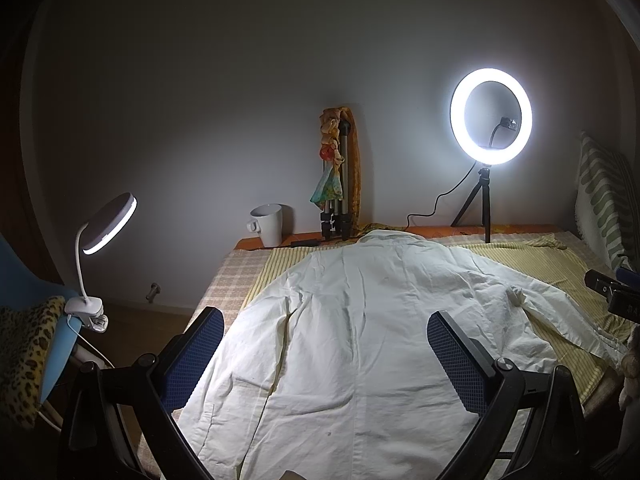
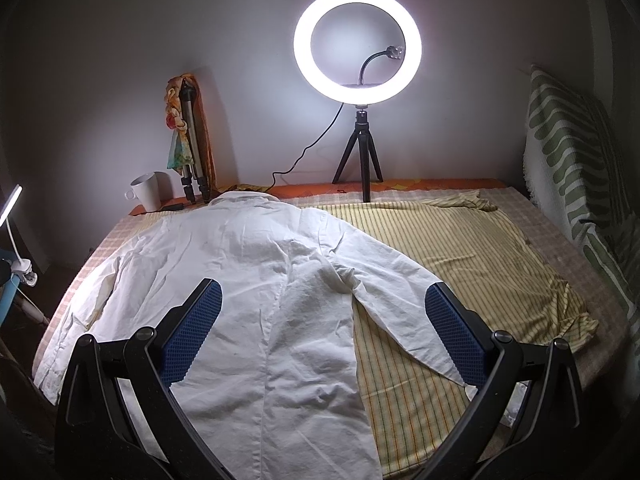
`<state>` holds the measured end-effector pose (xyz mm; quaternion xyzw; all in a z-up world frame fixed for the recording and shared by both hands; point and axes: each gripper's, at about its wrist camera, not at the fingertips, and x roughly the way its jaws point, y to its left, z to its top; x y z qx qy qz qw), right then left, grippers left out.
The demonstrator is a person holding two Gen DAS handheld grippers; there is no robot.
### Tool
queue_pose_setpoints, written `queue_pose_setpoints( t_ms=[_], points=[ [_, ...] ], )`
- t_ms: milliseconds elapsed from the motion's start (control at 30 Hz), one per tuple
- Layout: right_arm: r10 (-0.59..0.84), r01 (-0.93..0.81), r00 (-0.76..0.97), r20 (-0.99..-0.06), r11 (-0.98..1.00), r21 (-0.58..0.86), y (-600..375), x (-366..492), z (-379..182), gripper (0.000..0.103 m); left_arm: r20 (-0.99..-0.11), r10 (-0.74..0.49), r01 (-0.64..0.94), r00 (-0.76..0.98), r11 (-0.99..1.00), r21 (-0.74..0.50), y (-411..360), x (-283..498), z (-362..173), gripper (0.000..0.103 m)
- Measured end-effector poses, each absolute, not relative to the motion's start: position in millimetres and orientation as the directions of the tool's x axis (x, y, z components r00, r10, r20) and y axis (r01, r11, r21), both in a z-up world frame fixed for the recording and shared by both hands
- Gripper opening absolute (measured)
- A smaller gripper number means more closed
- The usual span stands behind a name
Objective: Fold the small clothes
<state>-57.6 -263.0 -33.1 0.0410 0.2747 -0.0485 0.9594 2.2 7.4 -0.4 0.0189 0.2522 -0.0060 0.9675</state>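
Note:
A white long-sleeved shirt (image 1: 360, 320) lies spread flat, back up, collar toward the wall, on a yellow striped cloth (image 1: 560, 264) over a bed. It also shows in the right wrist view (image 2: 248, 272), with its right sleeve (image 2: 400, 304) angled out over the striped cloth (image 2: 480, 264). My left gripper (image 1: 326, 320) is open and empty above the shirt's lower body. My right gripper (image 2: 322, 292) is open and empty above the shirt near the right sleeve. Part of the right gripper (image 1: 612, 292) shows at the left wrist view's right edge.
A lit ring light (image 2: 357, 46) on a small tripod stands at the wall. A white mug (image 2: 146, 190) and a folded tripod with a scarf (image 2: 188, 132) stand at the back left. A clip lamp (image 1: 106, 228) is at the left; a striped pillow (image 2: 572, 152) at the right.

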Motion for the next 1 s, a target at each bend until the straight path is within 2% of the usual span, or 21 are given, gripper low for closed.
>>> queue_pose_setpoints(
  t_ms=[1000],
  points=[
    [-0.090,0.127,0.853,-0.514,0.991,0.037,-265.6,-60.0,-25.7,0.103,-0.489,0.001,0.023,0.872,0.999,0.043,6.7,-0.2,-4.5,0.103]
  ],
)
